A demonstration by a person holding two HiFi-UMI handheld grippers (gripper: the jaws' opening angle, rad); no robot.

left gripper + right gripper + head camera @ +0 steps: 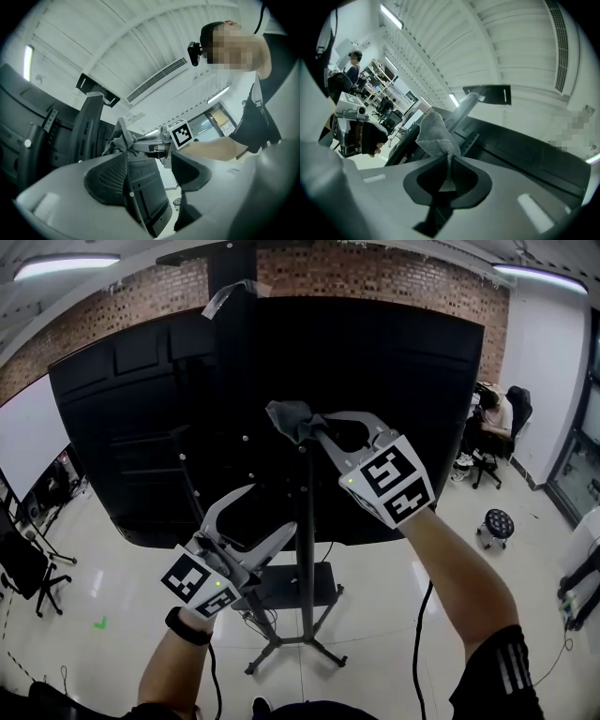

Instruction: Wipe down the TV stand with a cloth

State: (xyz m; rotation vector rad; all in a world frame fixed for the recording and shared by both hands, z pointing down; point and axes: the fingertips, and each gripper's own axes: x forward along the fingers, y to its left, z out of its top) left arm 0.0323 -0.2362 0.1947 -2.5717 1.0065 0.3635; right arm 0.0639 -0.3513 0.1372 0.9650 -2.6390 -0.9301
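Note:
The TV stand's upright pole (305,549) rises from splayed feet (281,645) and carries a big black TV, seen from behind (394,390). High up, my right gripper (314,432) is shut on a grey cloth (291,418), which sits against the pole near the TV's back. In the right gripper view the cloth (436,133) bunches out of the closed jaws (449,176). Lower down and to the left of the pole, my left gripper (272,514) is open and holds nothing. The left gripper view looks up between its jaws (149,174) at the cloth (123,140).
A person sits at a desk at the far right (492,423), with a small round stool (495,523) nearby. An office chair (23,568) stands at the left. A cable runs across the pale floor by the stand's feet (420,634).

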